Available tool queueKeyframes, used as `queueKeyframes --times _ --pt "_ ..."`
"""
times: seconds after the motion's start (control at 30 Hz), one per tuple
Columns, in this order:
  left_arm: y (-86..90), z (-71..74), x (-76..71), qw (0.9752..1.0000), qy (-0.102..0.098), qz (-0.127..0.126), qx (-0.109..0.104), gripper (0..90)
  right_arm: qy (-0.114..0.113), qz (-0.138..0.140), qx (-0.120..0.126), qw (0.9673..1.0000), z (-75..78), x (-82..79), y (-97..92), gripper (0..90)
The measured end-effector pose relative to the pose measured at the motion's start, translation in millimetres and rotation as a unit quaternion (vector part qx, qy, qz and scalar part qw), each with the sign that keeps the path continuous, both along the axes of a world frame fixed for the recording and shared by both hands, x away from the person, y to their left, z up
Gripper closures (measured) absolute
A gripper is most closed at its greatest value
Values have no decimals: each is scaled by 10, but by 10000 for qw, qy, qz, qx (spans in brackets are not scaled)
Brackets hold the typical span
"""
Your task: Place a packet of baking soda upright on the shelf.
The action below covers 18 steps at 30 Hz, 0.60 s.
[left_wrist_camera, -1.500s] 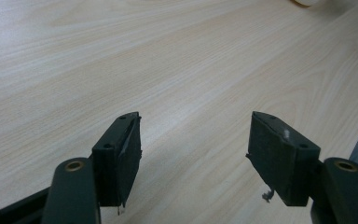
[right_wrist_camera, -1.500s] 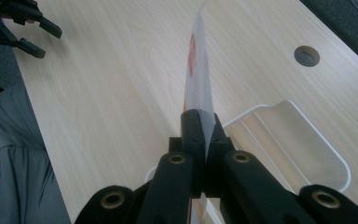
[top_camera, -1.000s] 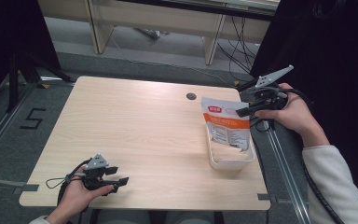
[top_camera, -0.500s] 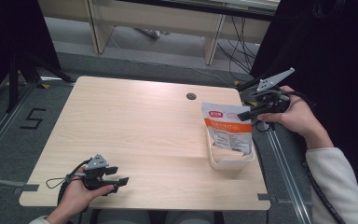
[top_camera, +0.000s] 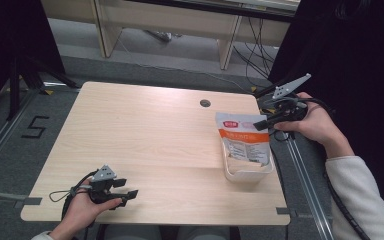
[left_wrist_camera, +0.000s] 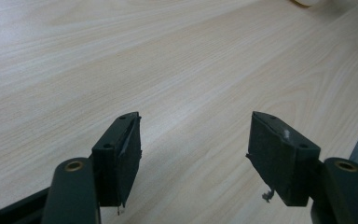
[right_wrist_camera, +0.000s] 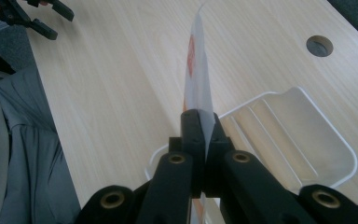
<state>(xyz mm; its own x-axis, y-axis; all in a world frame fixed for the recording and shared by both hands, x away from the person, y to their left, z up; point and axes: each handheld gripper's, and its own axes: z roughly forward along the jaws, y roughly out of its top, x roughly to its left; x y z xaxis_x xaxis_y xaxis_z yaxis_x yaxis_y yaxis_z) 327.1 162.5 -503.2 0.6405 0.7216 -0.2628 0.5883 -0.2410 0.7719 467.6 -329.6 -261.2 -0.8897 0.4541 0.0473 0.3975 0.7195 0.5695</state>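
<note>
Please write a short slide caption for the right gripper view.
Right gripper shut on a snack bag above a clear tray.

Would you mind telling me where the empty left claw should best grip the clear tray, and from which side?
Probably its near rim, from above. The tray lies flat and open-topped, the pouch held by the right claw covers the far end, and the left claw is open.

One pouch (top_camera: pixel 243 136), one tray (top_camera: pixel 248 172), two grippers (top_camera: pixel 130 193) (top_camera: pixel 260 122)

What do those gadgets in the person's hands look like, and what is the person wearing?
Both are black, with two blocky jaws, a grey three-cornered plate on top and a trailing black cable: left gripper, right gripper. The right arm has a light grey sleeve.
</note>
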Motion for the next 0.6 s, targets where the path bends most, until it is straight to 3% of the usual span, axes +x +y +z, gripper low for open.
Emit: queueKeyframes --times 0.33,0.6 --pt "8 3 2 10000 -2 -2 29 338 -102 -14 -242 9997 -59 66 26 900" --pt "6 2 3 10000 -3 -7 26 338 -357 134 -469 9982 -70 97 85 900"
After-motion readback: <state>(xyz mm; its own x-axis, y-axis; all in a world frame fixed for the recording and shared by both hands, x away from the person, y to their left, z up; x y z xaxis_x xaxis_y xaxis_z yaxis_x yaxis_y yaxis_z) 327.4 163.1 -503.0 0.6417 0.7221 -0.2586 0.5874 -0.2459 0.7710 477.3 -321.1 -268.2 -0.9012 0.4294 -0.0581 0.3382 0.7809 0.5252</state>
